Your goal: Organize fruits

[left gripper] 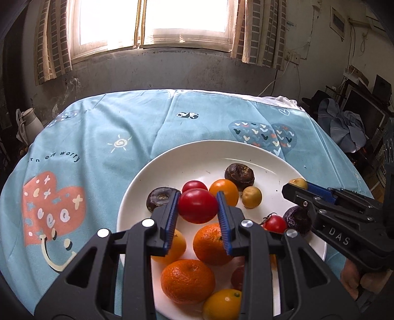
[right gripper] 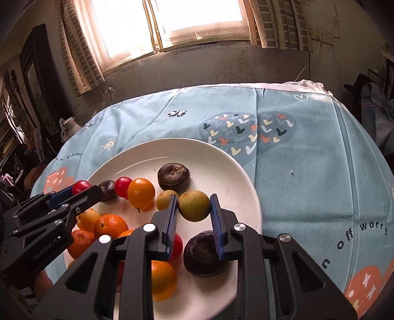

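— Behind everything: bright window (left gripper: 152, 22) with checked curtains, grey wall below. Nearer?

— Blue printed tablecloth (left gripper: 138, 118) over the table, then a big white plate (left gripper: 197, 152) heaped with fruit.

— Sorts of fruit?

— Oranges, red tomatoes, dark brown fruits, small yellow-green ones, all on the plate.

— Left gripper (left gripper: 198, 205)?

— Clamped on a red tomato (left gripper: 197, 206), above the middle of the plate.

— Right gripper (right gripper: 193, 206)?

— Gripping a yellow-green fruit (right gripper: 194, 205), over the plate's right side, near a dark fruit (right gripper: 204, 256).
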